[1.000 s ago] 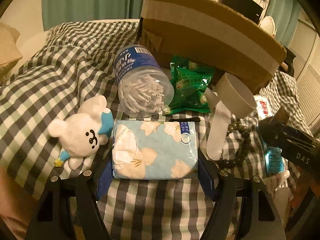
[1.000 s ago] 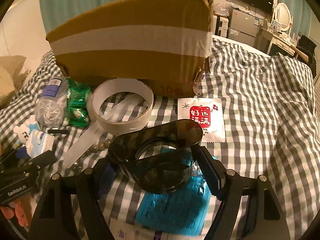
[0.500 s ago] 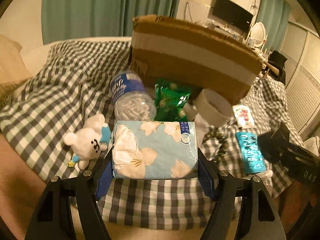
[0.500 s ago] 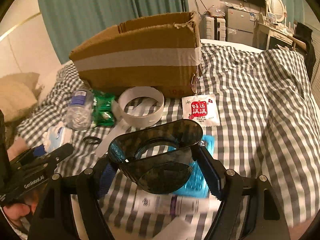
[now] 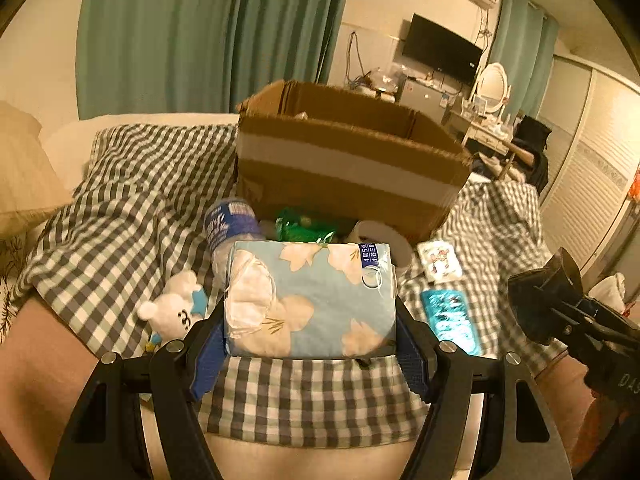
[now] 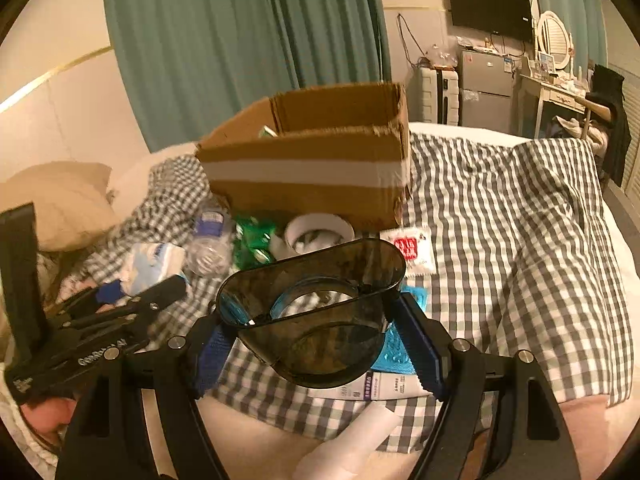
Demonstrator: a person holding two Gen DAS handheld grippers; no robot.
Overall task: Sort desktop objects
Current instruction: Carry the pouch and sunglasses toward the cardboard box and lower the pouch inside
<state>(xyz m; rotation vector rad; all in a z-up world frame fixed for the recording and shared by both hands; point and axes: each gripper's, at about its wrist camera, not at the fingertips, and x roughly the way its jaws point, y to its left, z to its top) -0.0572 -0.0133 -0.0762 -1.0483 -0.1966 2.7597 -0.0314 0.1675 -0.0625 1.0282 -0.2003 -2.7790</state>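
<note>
Fingers of the left gripper [image 5: 310, 344] clamp a light-blue floral tissue pack [image 5: 310, 298] from both sides, held above the grey-and-white checked bedspread [image 5: 120, 220]. Fingers of the right gripper [image 6: 320, 344] clamp a dark translucent plastic cup [image 6: 316, 312] in the same manner. Beyond both sets of fingertips stands an open brown cardboard box with a white tape band [image 5: 344, 164]. Before the box lie a clear plastic bottle with a blue label [image 5: 230, 226], a green snack packet [image 5: 304, 228] and a white tape roll [image 6: 318, 232]. Left of the left fingers lies a white plush bear [image 5: 172, 312].
</note>
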